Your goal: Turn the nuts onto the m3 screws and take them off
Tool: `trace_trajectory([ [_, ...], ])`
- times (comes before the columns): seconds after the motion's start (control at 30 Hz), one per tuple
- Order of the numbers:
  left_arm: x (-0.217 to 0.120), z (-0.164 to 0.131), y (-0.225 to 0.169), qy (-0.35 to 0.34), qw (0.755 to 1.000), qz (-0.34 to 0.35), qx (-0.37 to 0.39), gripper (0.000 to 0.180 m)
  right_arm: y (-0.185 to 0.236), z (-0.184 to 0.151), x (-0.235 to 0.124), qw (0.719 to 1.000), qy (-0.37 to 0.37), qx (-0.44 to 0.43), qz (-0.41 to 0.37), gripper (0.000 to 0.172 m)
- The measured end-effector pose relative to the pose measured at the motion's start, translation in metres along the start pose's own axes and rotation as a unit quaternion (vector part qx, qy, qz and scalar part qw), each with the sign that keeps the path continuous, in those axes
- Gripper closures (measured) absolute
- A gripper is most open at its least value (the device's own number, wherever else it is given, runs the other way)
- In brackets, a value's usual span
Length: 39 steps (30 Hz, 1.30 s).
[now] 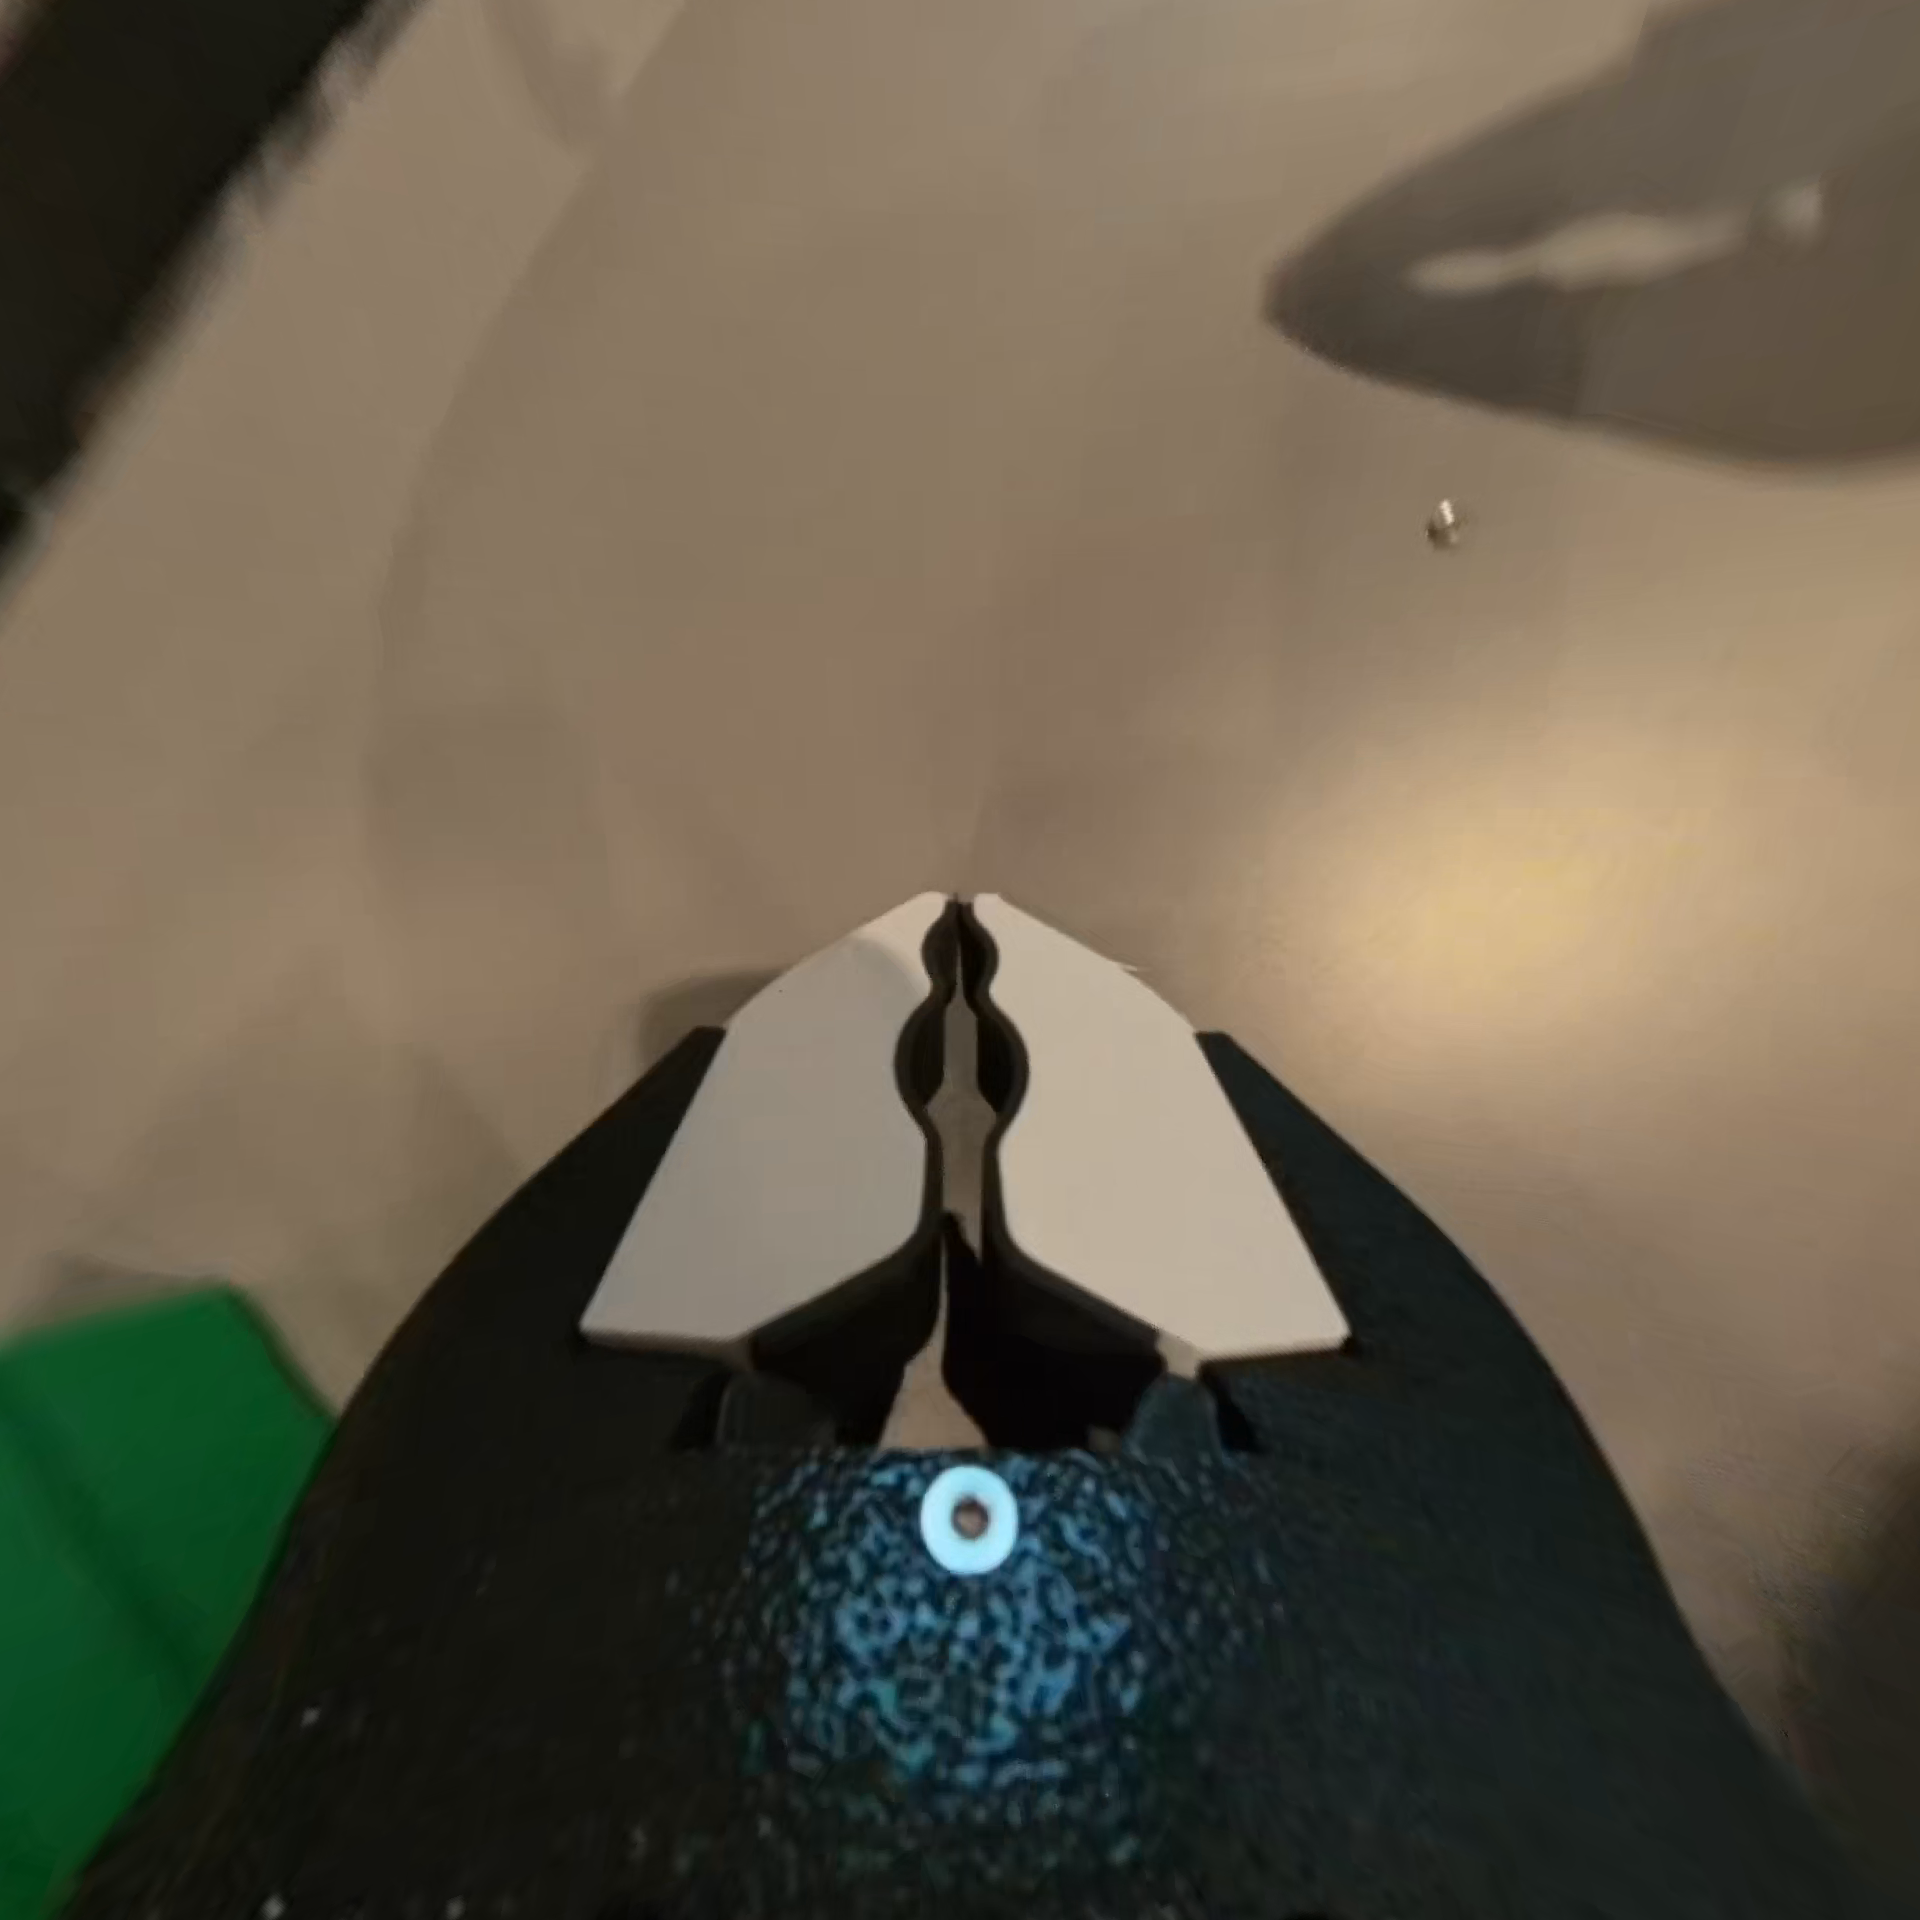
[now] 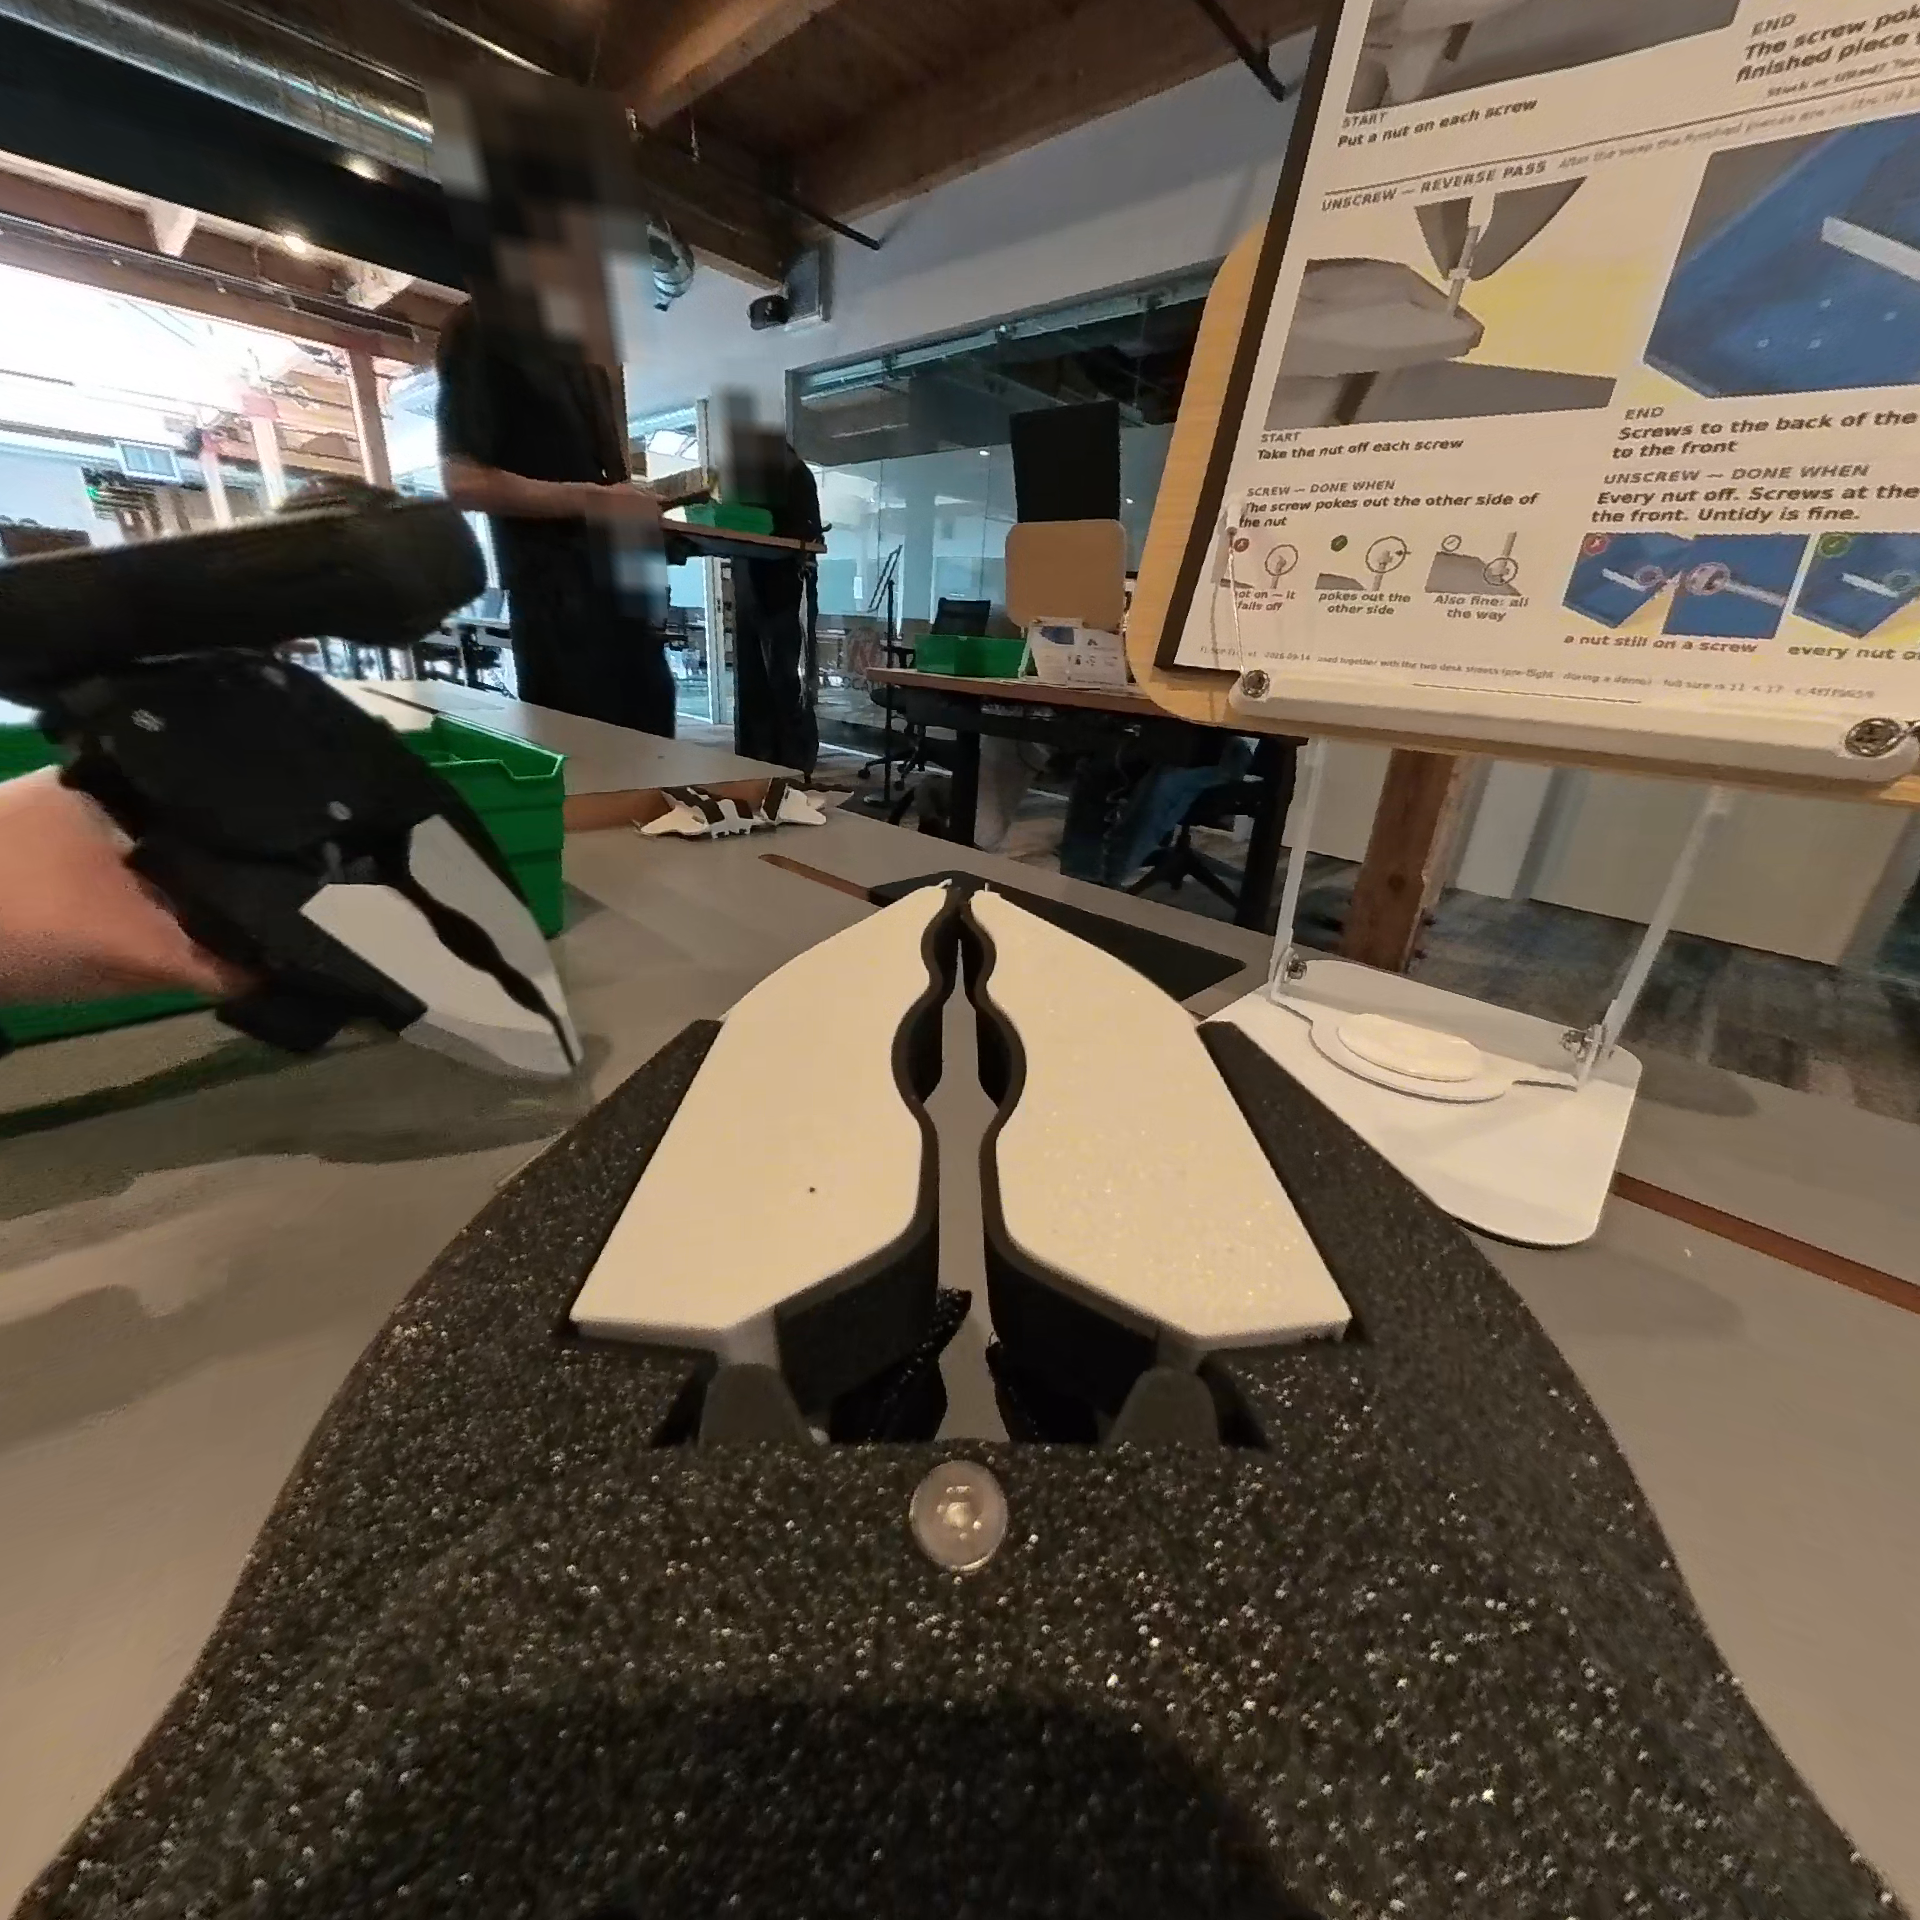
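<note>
In the left wrist view my left gripper (image 1: 958, 902) points down at the beige table top (image 1: 727, 520), its white fingers (image 1: 831, 1122) closed tip to tip with nothing visible between them. A small metal part (image 1: 1444, 523), a nut or a screw, lies on the table ahead and to the right of the tips. The right wrist view shows the left gripper (image 2: 566, 1055) at the left, held by a hand, its tips close to the table. My right gripper (image 2: 961, 896) is level above the table, fingers (image 2: 810, 1143) closed with nothing between them.
A green bin (image 2: 499, 810) stands behind the left gripper and shows in the left wrist view (image 1: 125, 1507). A white stand (image 2: 1455, 1122) carrying an instruction board (image 2: 1558, 364) is at the right. A black mat (image 2: 1143, 956) lies ahead. People stand in the background.
</note>
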<state>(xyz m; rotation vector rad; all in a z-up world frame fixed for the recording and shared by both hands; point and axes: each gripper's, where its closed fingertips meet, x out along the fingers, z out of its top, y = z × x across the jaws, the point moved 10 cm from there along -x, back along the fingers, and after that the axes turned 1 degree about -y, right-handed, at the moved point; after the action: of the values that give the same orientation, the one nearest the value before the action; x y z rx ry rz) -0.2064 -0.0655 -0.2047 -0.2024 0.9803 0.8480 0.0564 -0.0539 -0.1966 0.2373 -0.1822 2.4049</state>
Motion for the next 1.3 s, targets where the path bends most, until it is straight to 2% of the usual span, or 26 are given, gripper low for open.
trace_trajectory([
  [0.03, 0.002, 0.002, 0.001, 0.002, 0.999, -0.009, 0.040, 0.180, 0.000, 0.000, 0.000, 1.000, 0.000, 0.001, 0.000, 0.172],
  [0.1, 0.008, 0.007, 0.001, 0.009, 0.994, -0.045, 0.096, 0.180, 0.000, 0.000, 0.000, 1.000, -0.001, 0.000, 0.000, 0.172],
  [0.2, 0.018, 0.009, 0.002, 0.044, 0.988, -0.077, 0.123, 0.180, 0.000, 0.001, 0.000, 1.000, -0.003, 0.003, 0.001, 0.172],
  [0.37, 0.023, 0.005, 0.005, 0.103, 0.979, -0.080, 0.159, 0.180, -0.001, 0.002, 0.000, 1.000, -0.007, 0.009, 0.001, 0.172],
  [0.67, 0.008, -0.010, 0.002, 0.197, 0.958, -0.066, 0.197, 0.180, -0.002, 0.001, 0.000, 1.000, -0.006, 0.019, 0.001, 0.172],
  [0.77, -0.002, -0.012, 0.003, 0.156, 0.964, -0.076, 0.201, 0.180, -0.002, 0.000, 0.001, 1.000, -0.004, 0.022, 0.002, 0.172],
  [0.9, -0.015, -0.012, 0.000, 0.087, 0.959, -0.149, 0.223, 0.180, -0.001, 0.000, 0.001, 1.000, -0.003, 0.023, 0.005, 0.172],
  [0.97, -0.017, -0.014, -0.002, 0.095, 0.952, -0.183, 0.225, 0.166, -0.001, 0.000, 0.002, 1.000, -0.001, 0.023, 0.007, 0.172],
  [1.07, -0.013, -0.019, -0.004, 0.131, 0.943, -0.213, 0.220, 0.155, 0.000, -0.001, 0.002, 1.000, 0.001, 0.022, 0.009, 0.172],
  [1.17, -0.010, -0.025, -0.005, 0.154, 0.938, -0.206, 0.230, 0.156, 0.001, -0.001, 0.003, 1.000, 0.003, 0.023, 0.010, 0.172],
  [1.3, -0.008, -0.028, -0.008, 0.149, 0.940, -0.212, 0.222, 0.159, 0.001, -0.002, 0.003, 1.000, 0.005, 0.025, 0.011, 0.172],
])
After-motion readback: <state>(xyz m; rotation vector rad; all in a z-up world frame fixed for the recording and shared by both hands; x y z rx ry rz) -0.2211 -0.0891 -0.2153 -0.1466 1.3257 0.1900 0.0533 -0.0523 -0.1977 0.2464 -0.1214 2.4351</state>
